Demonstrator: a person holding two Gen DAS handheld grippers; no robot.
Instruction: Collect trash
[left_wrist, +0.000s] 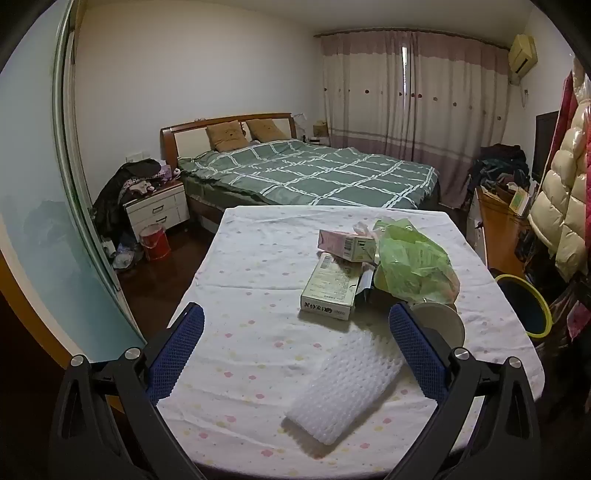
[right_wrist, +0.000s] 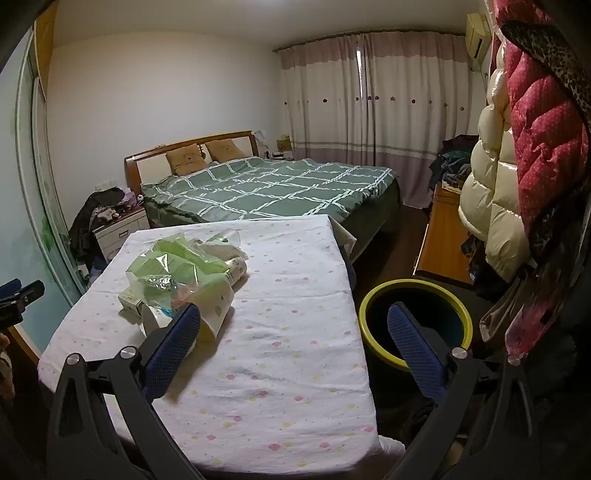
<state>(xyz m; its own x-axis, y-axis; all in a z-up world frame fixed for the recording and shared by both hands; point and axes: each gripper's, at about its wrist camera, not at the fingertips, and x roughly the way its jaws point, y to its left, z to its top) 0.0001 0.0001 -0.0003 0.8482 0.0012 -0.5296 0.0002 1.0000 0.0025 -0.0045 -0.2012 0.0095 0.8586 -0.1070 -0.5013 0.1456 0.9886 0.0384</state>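
Your left gripper (left_wrist: 295, 328) and right gripper (right_wrist: 293, 326) both gape empty over the table (left_wrist: 258, 314), white foam net (left_wrist: 343, 391) below the left.

Your right gripper (right_wrist: 293, 321) hangs wide open over the table's (right_wrist: 295, 369) right edge; the green bag (right_wrist: 173, 269) pile, perhaps hiding boxes, sits near its left edge, bin (right_wrist: 373, 306) alongside.

We see a soft cloth table cover (left_wrist: 258, 280) with small flowers. The green bag (left_wrist: 410, 262) is thin, shiny plastic. At six o'clock lies bumpy white foam (left_wrist: 343, 398). The boxes (left_wrist: 328, 288) look like smooth paper card.
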